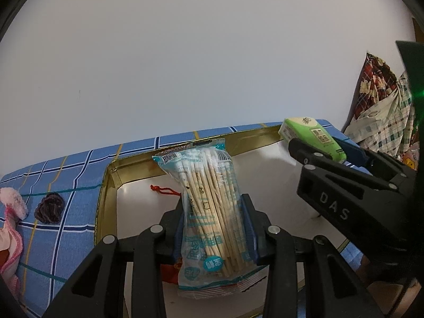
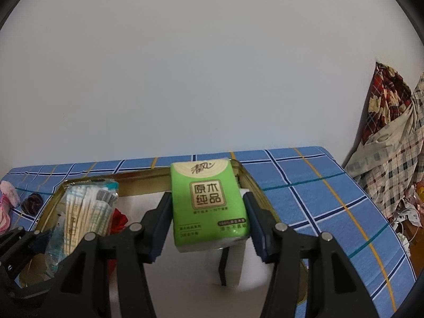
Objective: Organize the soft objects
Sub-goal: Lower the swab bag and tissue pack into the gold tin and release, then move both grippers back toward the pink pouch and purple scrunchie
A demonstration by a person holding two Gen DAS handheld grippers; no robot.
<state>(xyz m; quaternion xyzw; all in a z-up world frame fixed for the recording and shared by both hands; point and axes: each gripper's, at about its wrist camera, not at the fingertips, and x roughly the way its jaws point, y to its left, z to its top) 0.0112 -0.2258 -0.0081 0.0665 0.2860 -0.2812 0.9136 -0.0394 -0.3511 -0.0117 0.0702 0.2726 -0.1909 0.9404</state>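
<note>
A clear bag of cotton swabs [image 1: 212, 206] stands upright between the blue pads of my left gripper [image 1: 213, 204], which is shut on it above the gold-rimmed tin tray [image 1: 111, 175]. My right gripper [image 2: 207, 197] is shut on a green tissue pack [image 2: 209, 201], held over the tray's right end [image 2: 254, 185]. In the left wrist view the right gripper [image 1: 318, 156] and the tissue pack [image 1: 312, 135] show at the right. In the right wrist view the swab bag [image 2: 84, 212] and left gripper [image 2: 21, 238] show at the lower left.
A red drawstring pouch [image 1: 164, 190] lies in the tray under the swab bag. A white block with a black band [image 2: 230, 262] sits below the tissue pack. A dark scrunchie [image 1: 50, 208] and pink fluffy items [image 1: 13, 201] lie on the blue checked cloth [image 2: 318, 198]. Piled clothes [image 2: 392, 132] stand at right.
</note>
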